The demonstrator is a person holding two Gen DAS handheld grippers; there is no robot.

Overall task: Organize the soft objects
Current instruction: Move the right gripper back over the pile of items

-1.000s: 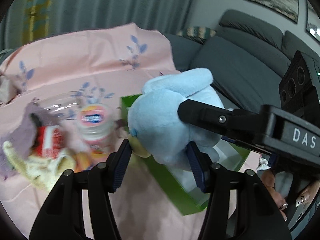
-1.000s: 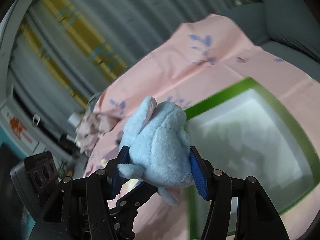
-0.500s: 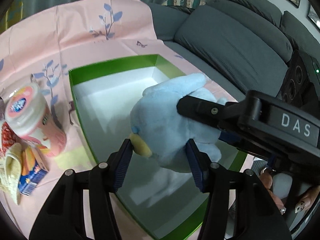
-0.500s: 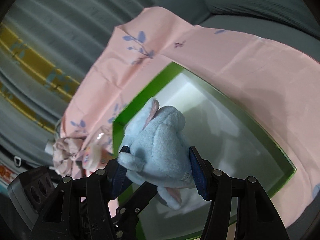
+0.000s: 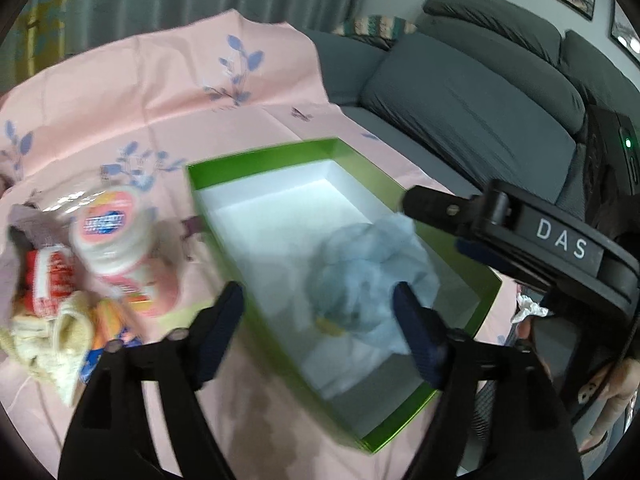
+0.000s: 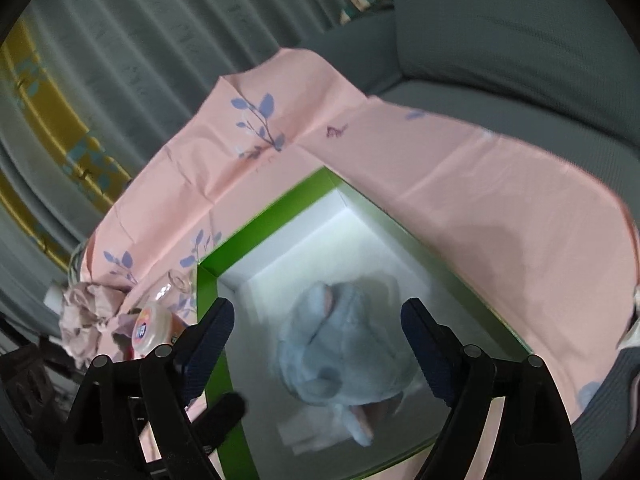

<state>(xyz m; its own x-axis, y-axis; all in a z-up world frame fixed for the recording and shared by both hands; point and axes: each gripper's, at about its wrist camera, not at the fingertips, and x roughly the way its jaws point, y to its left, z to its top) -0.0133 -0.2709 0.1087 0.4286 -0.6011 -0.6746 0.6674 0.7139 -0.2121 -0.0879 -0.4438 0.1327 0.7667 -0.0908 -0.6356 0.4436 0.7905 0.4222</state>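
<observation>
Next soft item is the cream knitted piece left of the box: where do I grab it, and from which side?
Take the cream knitted piece at its bulging front fold, coming down from above. It lies heaped beside the red packet and the tub, so a sideways approach is crowded.

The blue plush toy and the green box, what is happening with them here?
A person holds a gripper in each hand and has brought the blue plush toy over the green box. The left gripper and the right gripper have both just been opening, and their fingers now stand clear of the toy, which is blurred, inside the box. Beside the box, on the pink cloth, wait a round tub and a cream knitted item.
</observation>
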